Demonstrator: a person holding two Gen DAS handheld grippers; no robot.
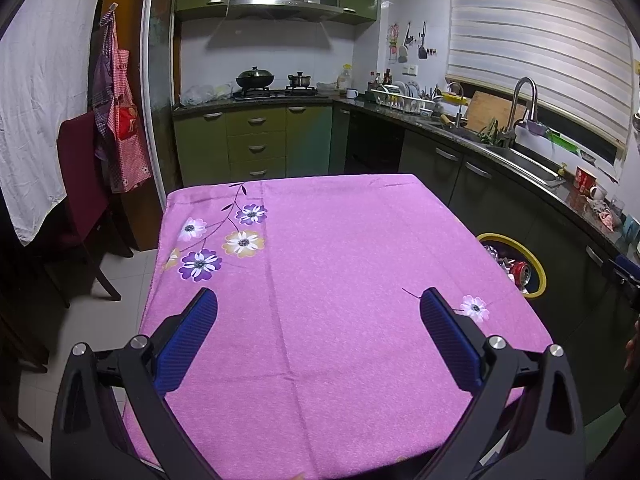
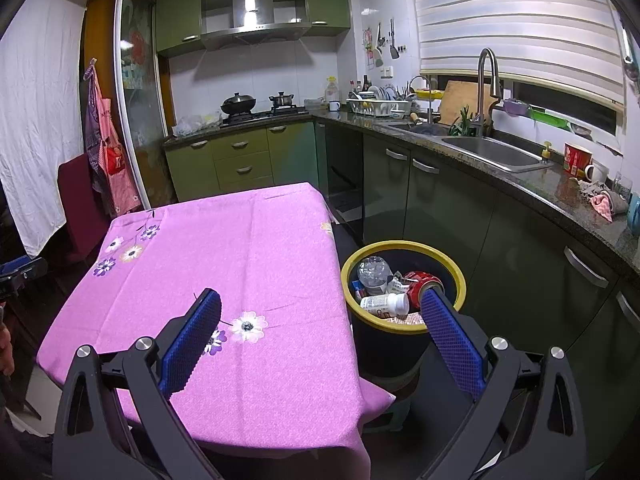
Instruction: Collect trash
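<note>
A dark bin with a yellow rim stands on the floor right of the table; it also shows in the left wrist view. In it lie a red can, a clear plastic bottle, a white bottle and scraps. The table carries a pink flowered cloth with no loose items on it; it also shows in the right wrist view. My left gripper is open and empty above the table's near half. My right gripper is open and empty, above the table's right edge and the bin.
A dark red chair stands left of the table. Green kitchen cabinets and a counter with a sink run along the back and right. A narrow floor gap separates the table from the right cabinets, holding the bin.
</note>
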